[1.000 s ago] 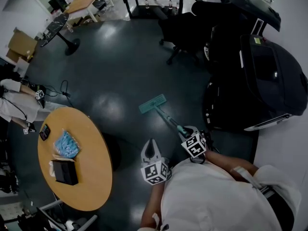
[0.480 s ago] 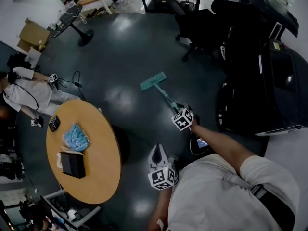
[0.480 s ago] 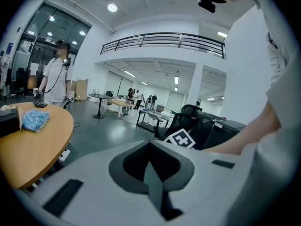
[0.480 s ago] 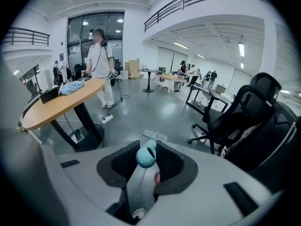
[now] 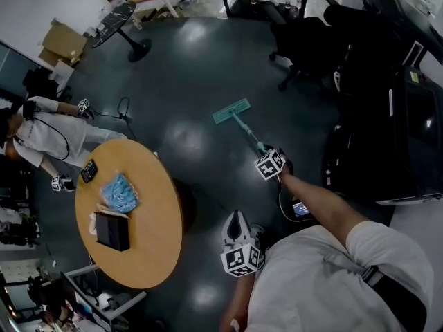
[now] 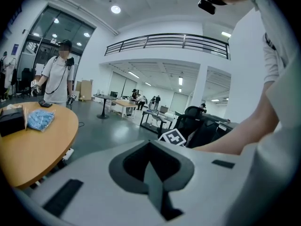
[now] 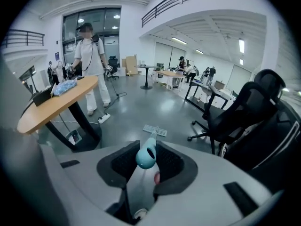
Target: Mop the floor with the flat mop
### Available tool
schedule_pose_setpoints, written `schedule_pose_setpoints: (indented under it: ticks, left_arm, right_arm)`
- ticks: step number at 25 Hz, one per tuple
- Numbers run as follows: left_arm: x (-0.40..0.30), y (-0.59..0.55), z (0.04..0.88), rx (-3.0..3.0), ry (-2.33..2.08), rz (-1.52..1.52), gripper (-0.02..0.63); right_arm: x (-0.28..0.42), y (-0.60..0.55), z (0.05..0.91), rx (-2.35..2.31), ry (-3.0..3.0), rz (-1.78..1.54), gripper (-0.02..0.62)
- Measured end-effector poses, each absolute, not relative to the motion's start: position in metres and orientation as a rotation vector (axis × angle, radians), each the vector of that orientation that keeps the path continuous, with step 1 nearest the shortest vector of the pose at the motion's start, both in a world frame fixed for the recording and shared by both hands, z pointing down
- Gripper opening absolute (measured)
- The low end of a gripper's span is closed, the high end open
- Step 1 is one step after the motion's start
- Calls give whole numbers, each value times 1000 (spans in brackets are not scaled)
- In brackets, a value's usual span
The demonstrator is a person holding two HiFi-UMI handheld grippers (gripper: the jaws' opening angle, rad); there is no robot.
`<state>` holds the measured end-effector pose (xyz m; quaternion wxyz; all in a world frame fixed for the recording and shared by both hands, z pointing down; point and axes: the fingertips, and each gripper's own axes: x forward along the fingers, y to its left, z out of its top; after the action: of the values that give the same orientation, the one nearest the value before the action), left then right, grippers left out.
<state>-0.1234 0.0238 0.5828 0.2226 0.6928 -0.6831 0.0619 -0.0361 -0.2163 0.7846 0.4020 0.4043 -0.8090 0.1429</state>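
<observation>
The flat mop lies out on the dark floor: its teal head [image 5: 231,111] is flat on the floor and the thin handle [image 5: 248,133] slants back to my right gripper [image 5: 269,162]. That gripper is shut on the handle's top end. In the right gripper view the teal handle end [image 7: 146,156] sits between the black pads [image 7: 173,164], and the mop head [image 7: 154,130] shows beyond. My left gripper [image 5: 236,221] hangs close to my body, shut with nothing in it. In the left gripper view the left gripper [image 6: 151,169] points over the floor.
A round wooden table [image 5: 156,242] stands at left with a blue pack [image 5: 118,192] and a black box [image 5: 111,229]. A person [image 5: 48,134] stands beyond it, by a cable [image 5: 124,109]. A black office chair [image 5: 311,39] and a large black machine [image 5: 396,126] line the right side.
My right arm has stretched out and pushed the mop away from my body across the floor. The left gripper has stayed near my body, shut.
</observation>
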Motion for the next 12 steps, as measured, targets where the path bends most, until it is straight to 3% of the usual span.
schedule_pose_setpoints:
  ticks: [12]
  left_arm:
    - [-122, 17, 580, 1949, -1891, 126, 5]
  right_arm:
    - [66, -75, 721, 903, -2026, 401, 110]
